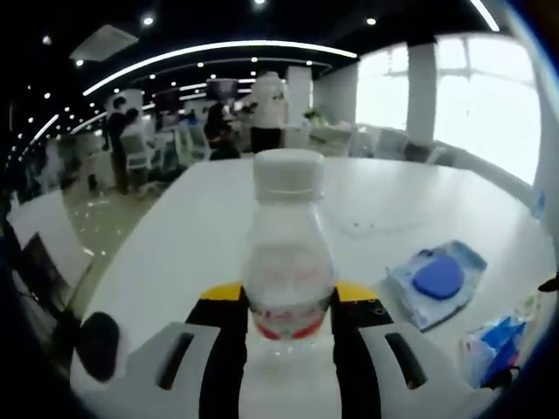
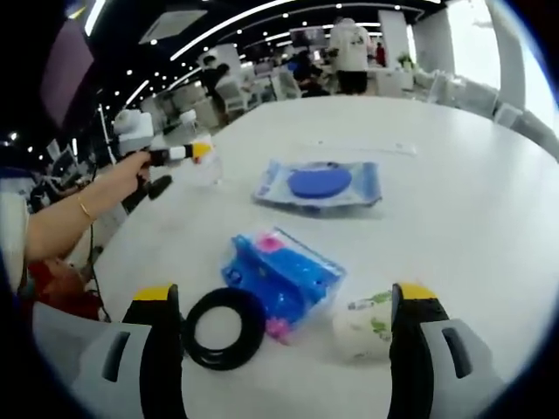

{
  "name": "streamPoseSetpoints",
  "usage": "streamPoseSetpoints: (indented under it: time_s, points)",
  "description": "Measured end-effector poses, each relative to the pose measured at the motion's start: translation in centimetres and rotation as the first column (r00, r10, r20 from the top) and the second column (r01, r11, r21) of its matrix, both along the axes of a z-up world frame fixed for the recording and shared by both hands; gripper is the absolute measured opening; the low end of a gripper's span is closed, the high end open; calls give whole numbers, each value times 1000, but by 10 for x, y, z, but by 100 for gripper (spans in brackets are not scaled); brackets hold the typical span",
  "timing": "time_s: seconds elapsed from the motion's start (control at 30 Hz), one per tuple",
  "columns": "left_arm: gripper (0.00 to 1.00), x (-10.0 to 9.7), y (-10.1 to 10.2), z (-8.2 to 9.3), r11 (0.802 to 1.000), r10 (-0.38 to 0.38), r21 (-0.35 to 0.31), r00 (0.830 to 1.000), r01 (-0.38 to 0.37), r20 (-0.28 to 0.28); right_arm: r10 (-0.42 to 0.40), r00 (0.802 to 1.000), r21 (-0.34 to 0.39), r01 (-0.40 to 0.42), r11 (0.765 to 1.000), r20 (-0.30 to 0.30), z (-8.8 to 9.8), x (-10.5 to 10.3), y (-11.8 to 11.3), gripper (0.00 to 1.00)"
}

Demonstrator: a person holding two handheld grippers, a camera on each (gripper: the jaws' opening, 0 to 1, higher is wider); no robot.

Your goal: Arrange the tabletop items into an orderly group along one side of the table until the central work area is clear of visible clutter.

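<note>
A clear plastic bottle (image 1: 288,253) with a white cap and red label stands upright between the jaws of my left gripper (image 1: 288,295), which is shut on it. In the right gripper view that same left gripper (image 2: 179,154) shows at the table's left edge, held by a hand, with the bottle (image 2: 206,168) in it. My right gripper (image 2: 286,295) is open and hovers over the white table (image 2: 454,201). Between its jaws lie a black ring (image 2: 223,328), a blue packet (image 2: 281,274) and a small white pack with green print (image 2: 362,328).
A wipes pack with a round blue lid (image 2: 320,184) lies flat past the packet, also seen as the wipes pack (image 1: 437,279) right of the bottle, near the blue packet (image 1: 493,345). People and chairs stand beyond the table's far edge. Bright windows line the right side.
</note>
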State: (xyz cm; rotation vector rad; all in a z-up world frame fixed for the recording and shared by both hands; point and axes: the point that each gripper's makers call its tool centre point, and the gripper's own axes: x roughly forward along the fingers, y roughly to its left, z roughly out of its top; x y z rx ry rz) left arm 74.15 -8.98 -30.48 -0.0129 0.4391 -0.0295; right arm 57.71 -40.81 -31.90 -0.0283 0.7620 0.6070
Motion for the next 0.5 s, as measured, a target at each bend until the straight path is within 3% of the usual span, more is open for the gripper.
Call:
streamPoseSetpoints:
  time_s: [0.3,0.5]
  points:
    - [35,1,7,-3,999,12,-33,1000,-12,9,-5,1000,-12,5,1000,-6,-3,0,-2,99]
    - [35,2,5,-3,1000,-5,-13,1000,5,9,-20,1000,-19,20,1000,-10,-4,1,-8,99]
